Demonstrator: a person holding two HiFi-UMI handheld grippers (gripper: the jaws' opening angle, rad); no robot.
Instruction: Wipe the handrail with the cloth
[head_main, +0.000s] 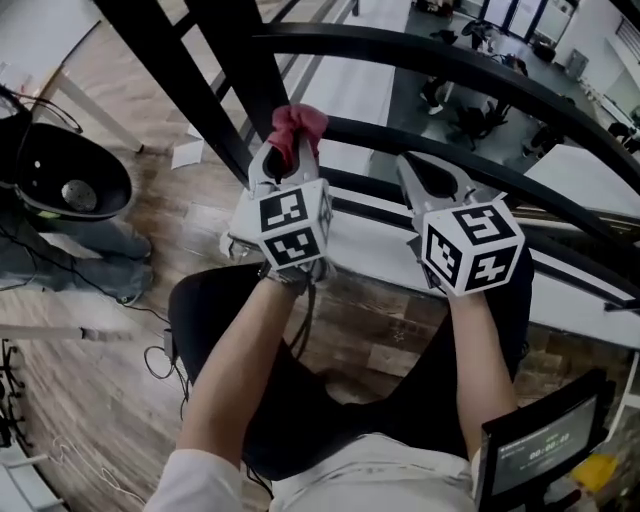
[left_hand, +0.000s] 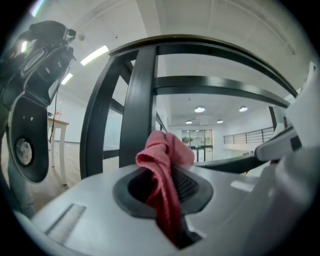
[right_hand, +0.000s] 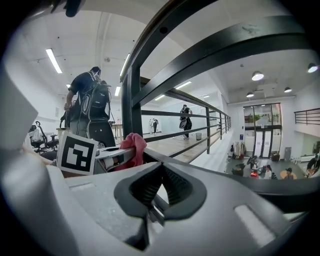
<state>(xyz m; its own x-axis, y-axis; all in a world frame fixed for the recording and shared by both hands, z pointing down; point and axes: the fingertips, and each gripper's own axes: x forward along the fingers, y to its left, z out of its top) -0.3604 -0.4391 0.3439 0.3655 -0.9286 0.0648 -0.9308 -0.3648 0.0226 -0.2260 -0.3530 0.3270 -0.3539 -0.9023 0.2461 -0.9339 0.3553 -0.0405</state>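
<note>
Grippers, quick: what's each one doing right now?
Left gripper: shut on the red cloth.
Right gripper: shut, nothing between its jaws.

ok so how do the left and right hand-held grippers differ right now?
1. The left hand-held gripper is shut on the red cloth; the right hand-held gripper has its jaws together with nothing between them.
2. In the head view, the left one sits beside the slanted black post; the right one is further along, away from the post.
Shared: both point at the black handrail, and each carries a marker cube.
</note>
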